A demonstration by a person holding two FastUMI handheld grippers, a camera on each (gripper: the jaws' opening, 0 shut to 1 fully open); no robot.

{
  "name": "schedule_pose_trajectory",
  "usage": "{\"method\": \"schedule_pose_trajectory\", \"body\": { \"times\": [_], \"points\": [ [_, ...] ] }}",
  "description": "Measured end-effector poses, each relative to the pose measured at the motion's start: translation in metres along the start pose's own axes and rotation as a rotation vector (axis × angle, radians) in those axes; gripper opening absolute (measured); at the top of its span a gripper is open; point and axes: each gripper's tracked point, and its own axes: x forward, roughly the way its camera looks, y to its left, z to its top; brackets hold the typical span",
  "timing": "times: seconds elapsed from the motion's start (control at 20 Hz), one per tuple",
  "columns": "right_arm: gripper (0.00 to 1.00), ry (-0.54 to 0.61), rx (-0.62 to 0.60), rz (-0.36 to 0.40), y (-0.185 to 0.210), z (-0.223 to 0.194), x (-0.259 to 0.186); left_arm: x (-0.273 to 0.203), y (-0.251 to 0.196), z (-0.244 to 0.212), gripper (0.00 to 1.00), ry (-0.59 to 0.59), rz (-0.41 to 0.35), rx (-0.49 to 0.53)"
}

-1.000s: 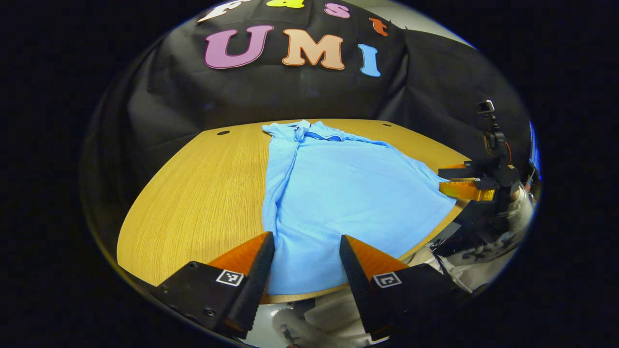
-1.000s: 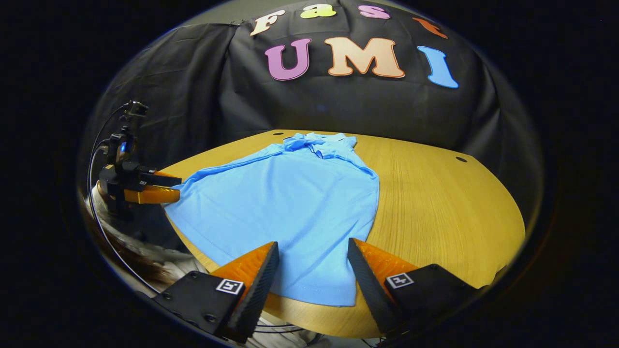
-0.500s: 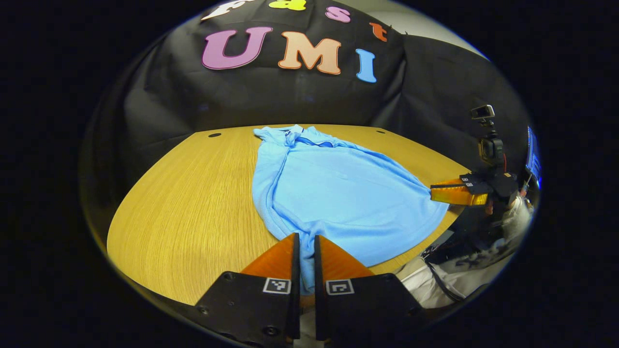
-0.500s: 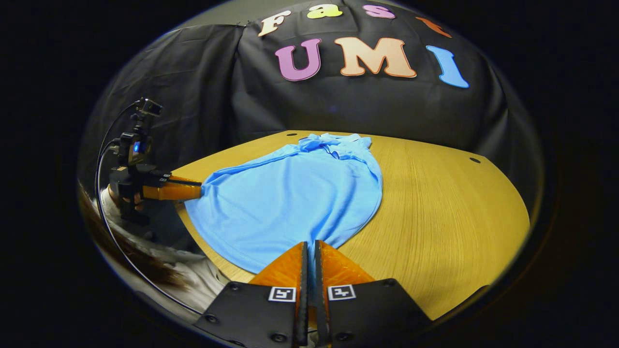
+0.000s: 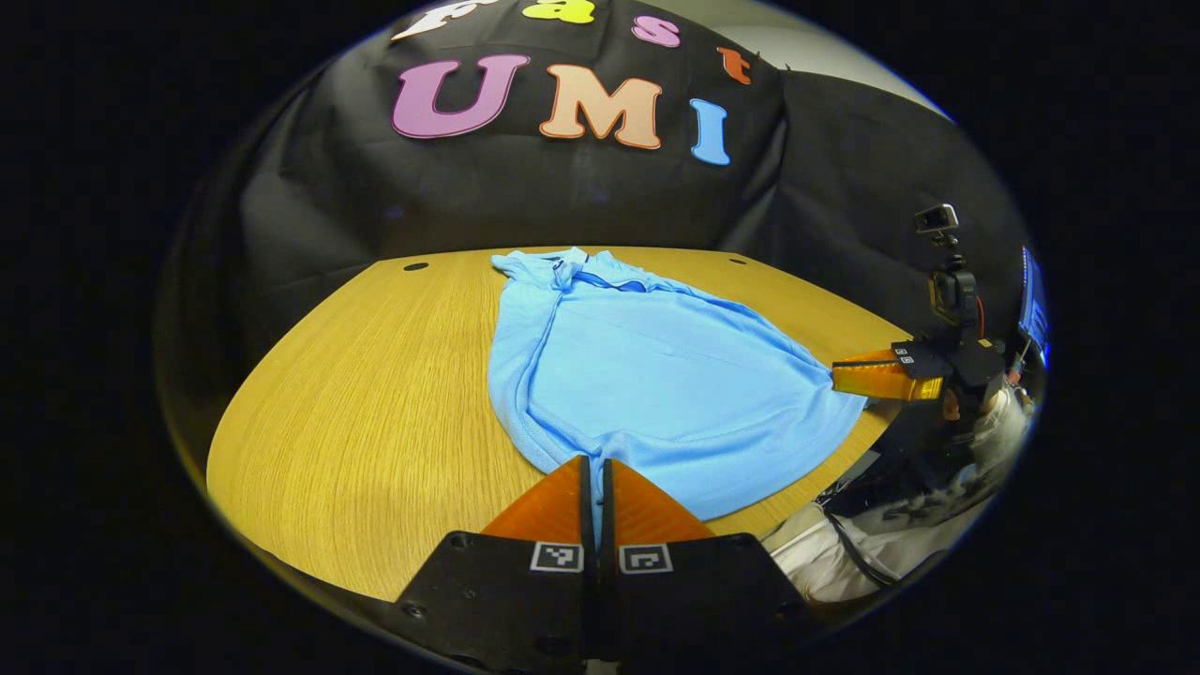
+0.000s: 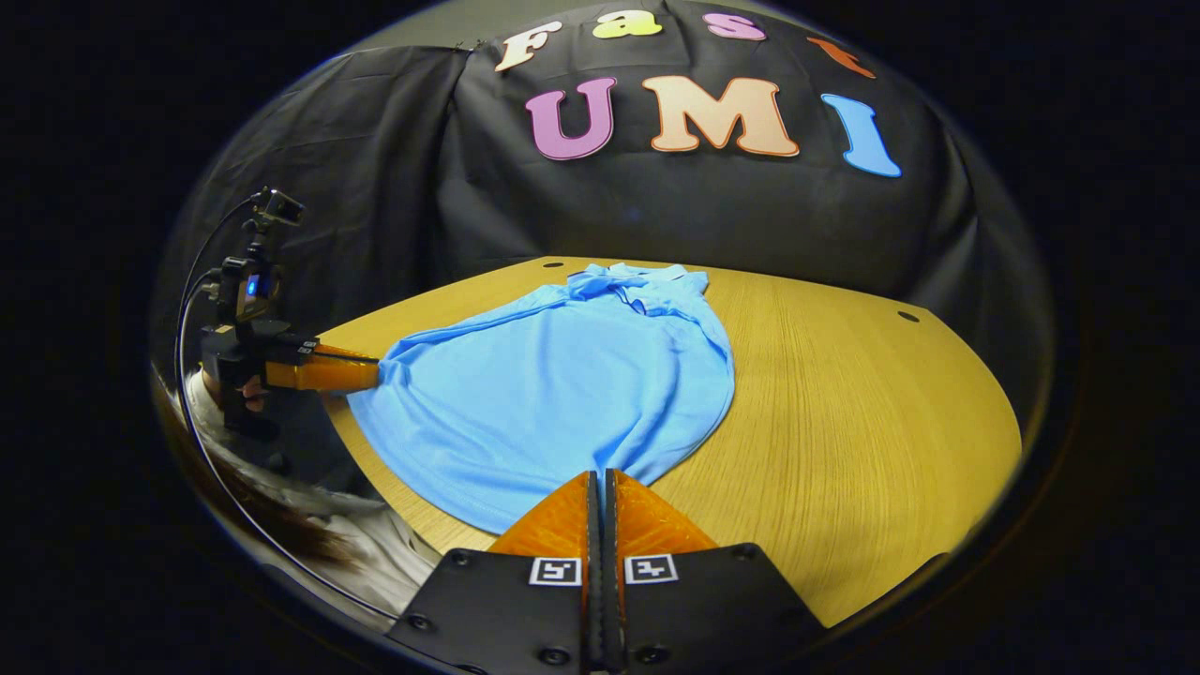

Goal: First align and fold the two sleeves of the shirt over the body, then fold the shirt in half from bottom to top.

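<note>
Blue shirt (image 5: pixel 656 384): flat on table (image 5: pixel 375 412) — sleeves folded in
Left gripper (image 5: pixel 592 469): clamped on hem corner
Right gripper (image 6: pixel 600 483): clamped on other corner

A light blue shirt (image 5: pixel 656 375) of soft, matt knit cloth, faintly creased. It lies on a table (image 5: pixel 375 394) of pale wood with fine straight grain and a smooth, low-sheen finish. At 12 o'clock hangs matt black cloth (image 6: pixel 422 187), loosely wrinkled.

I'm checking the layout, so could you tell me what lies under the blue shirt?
The blue shirt lies on the wooden table. Anything beneath the cloth is hidden.
</note>
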Motion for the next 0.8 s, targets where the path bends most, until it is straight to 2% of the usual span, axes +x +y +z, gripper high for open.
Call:
{"method": "schedule_pose_trajectory", "body": {
  "times": [0.2, 0.25, 0.35, 0.8],
  "points": [
    [0.00, -0.031, -0.027, -0.012, -0.001, 0.019, 0.005, 0.001, 0.008, 0.026, 0.00, -0.049, 0.027, 0.024],
    [0.03, -0.036, -0.025, -0.016, -0.004, 0.024, 0.008, 0.003, 0.009, 0.033, 0.00, -0.064, 0.033, 0.023],
    [0.02, -0.050, -0.015, -0.031, -0.010, 0.038, 0.011, 0.009, 0.012, 0.048, 0.00, -0.087, 0.034, 0.023],
    [0.02, -0.086, -0.068, -0.078, -0.028, 0.110, 0.046, 0.048, 0.045, 0.123, 0.00, -0.159, 0.078, 0.026]
  ]
}}
